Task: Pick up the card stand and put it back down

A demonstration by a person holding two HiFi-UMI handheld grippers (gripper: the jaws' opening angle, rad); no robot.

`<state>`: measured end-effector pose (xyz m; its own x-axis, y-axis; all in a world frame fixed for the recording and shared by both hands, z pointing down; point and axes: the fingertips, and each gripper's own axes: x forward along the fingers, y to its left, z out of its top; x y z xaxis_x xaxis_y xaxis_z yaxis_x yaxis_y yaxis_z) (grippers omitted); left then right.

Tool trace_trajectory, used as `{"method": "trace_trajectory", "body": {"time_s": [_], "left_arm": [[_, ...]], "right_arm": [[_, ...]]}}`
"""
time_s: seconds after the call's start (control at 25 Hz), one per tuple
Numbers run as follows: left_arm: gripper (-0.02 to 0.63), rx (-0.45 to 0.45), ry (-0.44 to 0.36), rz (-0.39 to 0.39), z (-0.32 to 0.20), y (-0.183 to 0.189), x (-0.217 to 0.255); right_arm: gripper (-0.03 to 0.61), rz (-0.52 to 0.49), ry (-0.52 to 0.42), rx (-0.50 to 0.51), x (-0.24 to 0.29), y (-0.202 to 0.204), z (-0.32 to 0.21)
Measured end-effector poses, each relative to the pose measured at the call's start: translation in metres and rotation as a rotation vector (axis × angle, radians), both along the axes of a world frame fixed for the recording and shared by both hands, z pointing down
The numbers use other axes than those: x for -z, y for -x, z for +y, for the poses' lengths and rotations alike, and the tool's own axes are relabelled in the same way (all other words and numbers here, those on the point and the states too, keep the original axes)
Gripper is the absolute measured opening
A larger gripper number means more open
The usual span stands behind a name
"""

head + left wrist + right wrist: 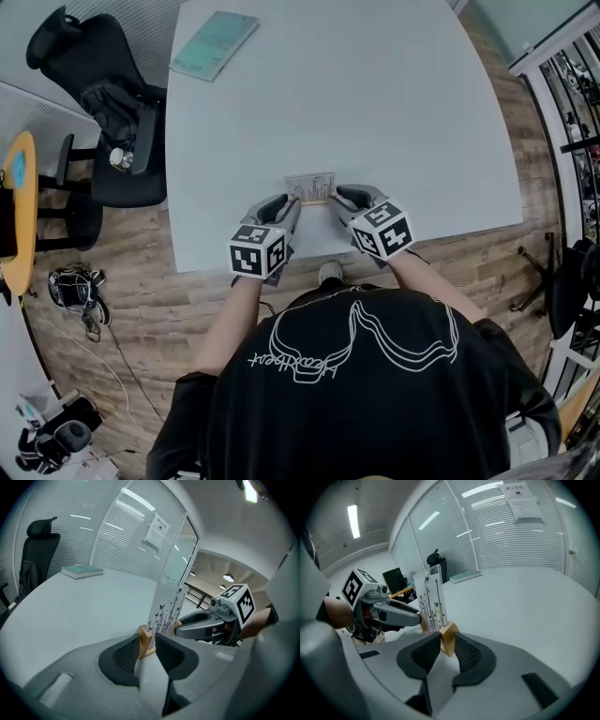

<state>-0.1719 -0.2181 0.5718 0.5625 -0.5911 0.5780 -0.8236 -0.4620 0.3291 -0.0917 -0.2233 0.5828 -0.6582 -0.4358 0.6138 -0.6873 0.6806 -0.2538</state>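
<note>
The card stand [310,187] is a clear upright panel printed with butterflies, set in a wooden base, and it stands on the white table [375,103] near the front edge. My left gripper [292,202] is at its left end and my right gripper [339,199] at its right end. In the left gripper view the base's wooden end [145,641] lies between the open jaws [146,648], with a gap on its right side. In the right gripper view the other wooden end [449,639] sits between the pads of the right gripper [447,647], which lie close beside it.
A teal book [215,44] lies at the table's far left corner. A black office chair [112,112] stands left of the table, and a yellow round table [19,206] is further left. Cables and gear lie on the wooden floor [75,286].
</note>
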Motion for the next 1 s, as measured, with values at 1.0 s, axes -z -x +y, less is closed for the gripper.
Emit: {"method": "trace_trajectory", "body": {"time_s": [1.0], "left_arm": [[0.08, 0.091, 0.012, -0.034, -0.0021, 0.0086, 0.0053]], "right_arm": [[0.089, -0.006, -0.012, 0.019, 0.0056, 0.0057, -0.003]]}}
